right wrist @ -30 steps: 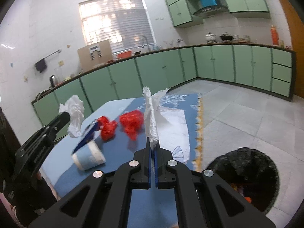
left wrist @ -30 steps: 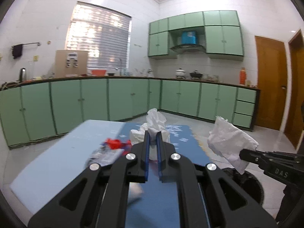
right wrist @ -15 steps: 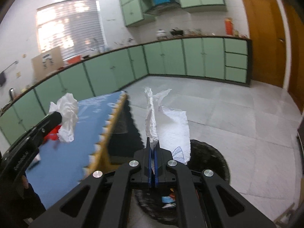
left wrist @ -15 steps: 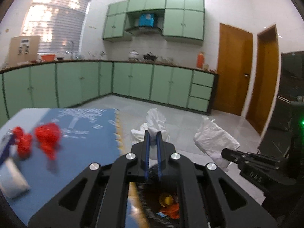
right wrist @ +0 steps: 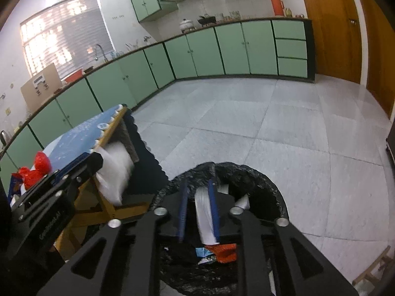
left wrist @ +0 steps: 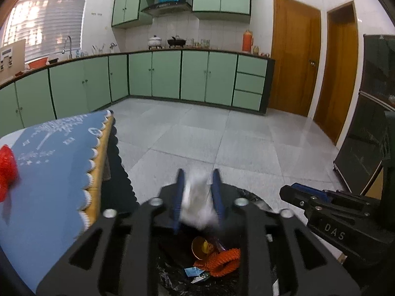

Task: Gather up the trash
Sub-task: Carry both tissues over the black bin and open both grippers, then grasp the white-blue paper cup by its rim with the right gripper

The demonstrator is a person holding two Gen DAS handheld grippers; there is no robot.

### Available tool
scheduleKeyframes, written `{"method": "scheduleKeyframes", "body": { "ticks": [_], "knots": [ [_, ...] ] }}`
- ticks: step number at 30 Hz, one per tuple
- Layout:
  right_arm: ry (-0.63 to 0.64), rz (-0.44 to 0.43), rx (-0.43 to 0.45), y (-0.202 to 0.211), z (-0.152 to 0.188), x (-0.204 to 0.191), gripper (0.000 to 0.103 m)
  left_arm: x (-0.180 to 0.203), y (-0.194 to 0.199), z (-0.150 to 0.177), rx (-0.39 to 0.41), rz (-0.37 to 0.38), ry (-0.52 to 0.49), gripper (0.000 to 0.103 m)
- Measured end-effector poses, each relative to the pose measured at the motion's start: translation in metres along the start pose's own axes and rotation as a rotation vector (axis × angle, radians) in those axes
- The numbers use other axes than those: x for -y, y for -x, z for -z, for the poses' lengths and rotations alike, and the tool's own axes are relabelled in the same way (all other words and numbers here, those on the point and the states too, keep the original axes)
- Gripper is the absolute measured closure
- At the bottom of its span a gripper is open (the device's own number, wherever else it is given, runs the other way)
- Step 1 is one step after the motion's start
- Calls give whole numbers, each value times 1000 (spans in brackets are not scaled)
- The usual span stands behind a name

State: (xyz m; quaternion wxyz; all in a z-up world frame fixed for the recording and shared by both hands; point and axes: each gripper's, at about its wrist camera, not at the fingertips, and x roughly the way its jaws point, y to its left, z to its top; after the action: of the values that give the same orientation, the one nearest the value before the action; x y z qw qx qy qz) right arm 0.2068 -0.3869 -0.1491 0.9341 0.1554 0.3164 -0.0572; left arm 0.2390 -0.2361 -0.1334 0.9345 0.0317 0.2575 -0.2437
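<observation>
Both grippers, left (left wrist: 197, 192) and right (right wrist: 198, 209), hang over the bin (right wrist: 266, 187), jaws opening so each tissue (left wrist: 197, 204) drops in.

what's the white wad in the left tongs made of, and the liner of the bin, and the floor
White wad: likely tissue or thin paper, matte and crumpled, though blurred. Bin liner: thin black plastic film, glossy and wrinkled. Floor: large grey tiles, looks like stone or ceramic, with visible joints and a slight sheen.

Window (left wrist: 44, 17) glare, fisheye warp, motion blur
</observation>
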Motion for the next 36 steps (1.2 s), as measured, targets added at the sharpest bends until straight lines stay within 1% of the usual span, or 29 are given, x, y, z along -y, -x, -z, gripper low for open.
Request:
{"method": "scheduleKeyframes", "body": {
  "ticks": [1,2,5,6,9,11,12,13,16,17,18,19,22,25,29,31,35,36],
  "knots": [
    [-5,5,-4,-3,0,4,84,0,-5,1,-10,3,-1,75],
    [-10,8,-3,-3,-1,8,83,0,-7,1,-20,10,0,68],
    [-24,17,9,1,-1,13,81,-4,-9,0,-25,12,14,67],
    [-22,22,16,4,-2,14,80,-5,-8,-2,-20,13,23,66],
    [-4,32,35,16,-5,8,72,-14,9,-12,21,9,57,66],
    [12,34,47,22,-8,3,67,-26,26,-20,57,-2,83,62],
    [21,31,58,28,-9,-3,61,-35,40,-24,82,-18,98,61],
    [25,31,65,32,-11,-7,52,-41,51,-26,100,-28,104,58],
    [47,24,111,52,-14,-33,30,-62,86,-31,145,-82,117,49],
    [57,20,120,56,-15,-41,27,-68,96,-31,153,-98,121,45],
    [67,12,129,61,-15,-50,22,-77,109,-29,161,-122,125,43],
    [79,-3,140,67,-14,-63,19,-83,117,-30,166,-136,127,41],
    [102,-52,160,78,-13,-94,14,-112,156,-21,187,-230,131,33],
    [133,-112,161,83,-8,-129,13,-139,184,-15,187,-313,119,30],
    [175,-197,147,81,1,-176,13,-184,226,2,169,-441,121,30],
    [206,-254,122,74,10,-204,13,-204,245,10,163,-494,139,30],
    [293,-361,68,61,27,-258,13,-235,270,26,137,-563,178,30],
    [319,-390,53,57,31,-272,15,-242,275,30,133,-577,188,30]
  ]
}}
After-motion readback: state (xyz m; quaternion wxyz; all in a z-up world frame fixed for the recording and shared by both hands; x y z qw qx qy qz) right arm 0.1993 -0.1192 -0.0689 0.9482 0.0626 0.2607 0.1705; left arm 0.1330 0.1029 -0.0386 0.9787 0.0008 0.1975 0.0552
